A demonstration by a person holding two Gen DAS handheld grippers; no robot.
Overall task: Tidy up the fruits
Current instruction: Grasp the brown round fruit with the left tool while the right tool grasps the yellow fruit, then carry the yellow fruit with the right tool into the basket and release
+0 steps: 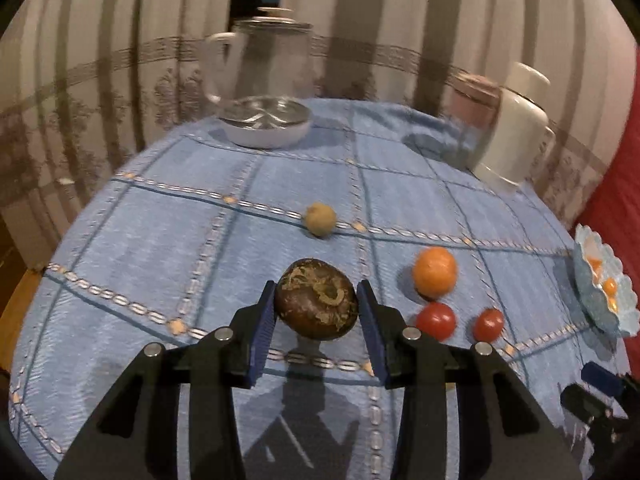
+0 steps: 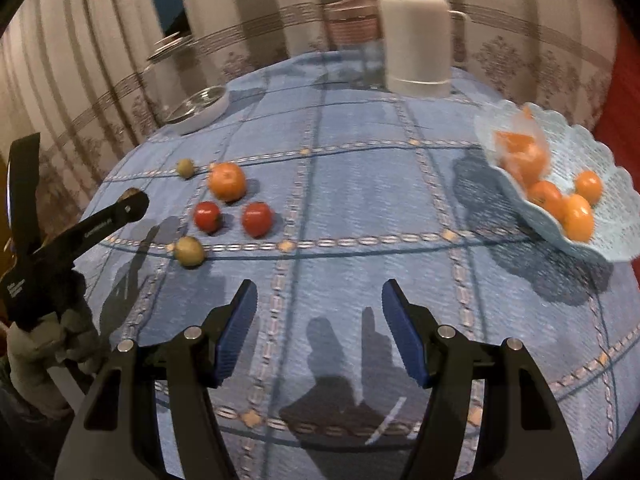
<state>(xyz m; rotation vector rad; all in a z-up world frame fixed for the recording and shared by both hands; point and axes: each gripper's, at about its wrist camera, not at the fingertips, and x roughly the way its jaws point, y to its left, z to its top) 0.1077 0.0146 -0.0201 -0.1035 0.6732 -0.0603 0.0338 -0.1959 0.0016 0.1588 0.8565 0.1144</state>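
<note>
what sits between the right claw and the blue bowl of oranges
Nothing: in the right wrist view the right claw hangs open over bare blue tablecloth, with only cloth and shadow up to the blue bowl.

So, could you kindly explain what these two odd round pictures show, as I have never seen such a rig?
There is no robot. A person holds one two-finger tool in each hand, and a wide-angle camera on each looks along its fingers. The left tool frames a dark brown fruit on the blue tablecloth; whether it is gripped cannot be told. The right tool is open and empty. On the cloth lie an orange, two tomatoes and two small greenish fruits. A blue bowl holds more oranges.
</note>
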